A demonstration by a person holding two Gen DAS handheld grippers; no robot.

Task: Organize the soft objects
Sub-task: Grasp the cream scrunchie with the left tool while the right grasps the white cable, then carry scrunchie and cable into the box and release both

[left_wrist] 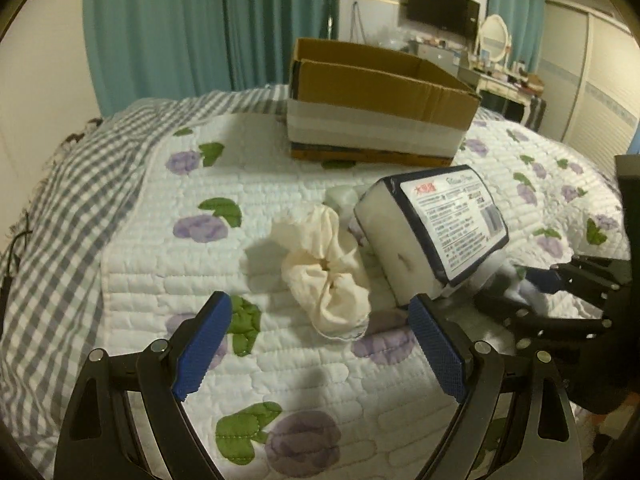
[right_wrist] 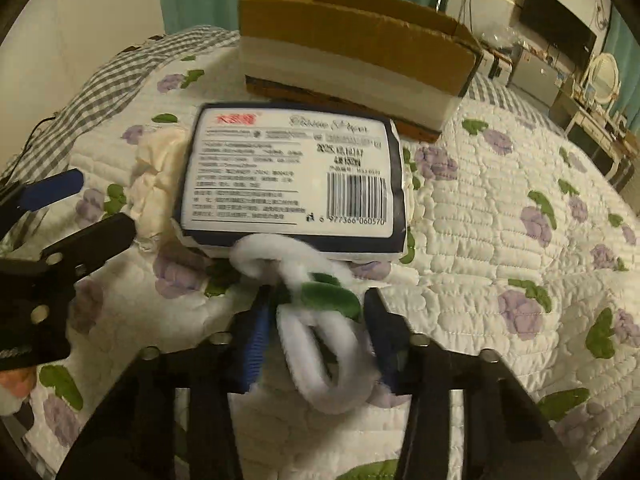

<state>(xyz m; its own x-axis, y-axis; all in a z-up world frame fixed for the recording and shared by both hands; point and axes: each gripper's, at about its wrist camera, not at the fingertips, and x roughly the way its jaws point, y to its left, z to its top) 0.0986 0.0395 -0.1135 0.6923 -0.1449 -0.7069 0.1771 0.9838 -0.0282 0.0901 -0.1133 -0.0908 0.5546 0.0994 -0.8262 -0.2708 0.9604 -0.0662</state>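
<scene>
While your right gripper [right_wrist: 316,328] is closed on a white-and-green fuzzy loop [right_wrist: 320,344], your left gripper [left_wrist: 320,344] hangs wide open and holds nothing, just short of the cream scrunchie [left_wrist: 324,276]. Beside it leans a tissue pack [right_wrist: 292,176] reading "Tissue Paper", barcode 6 977366 060570. A cardboard box [left_wrist: 376,92] sits beyond on the quilt [left_wrist: 160,264].

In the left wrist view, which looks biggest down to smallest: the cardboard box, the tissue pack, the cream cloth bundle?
1. Cardboard box, though it lies farthest away.
2. Tissue pack.
3. Cream cloth bundle.
The pack and bundle look close in size, and both lie nearer the camera, so their order is unsure.
</scene>
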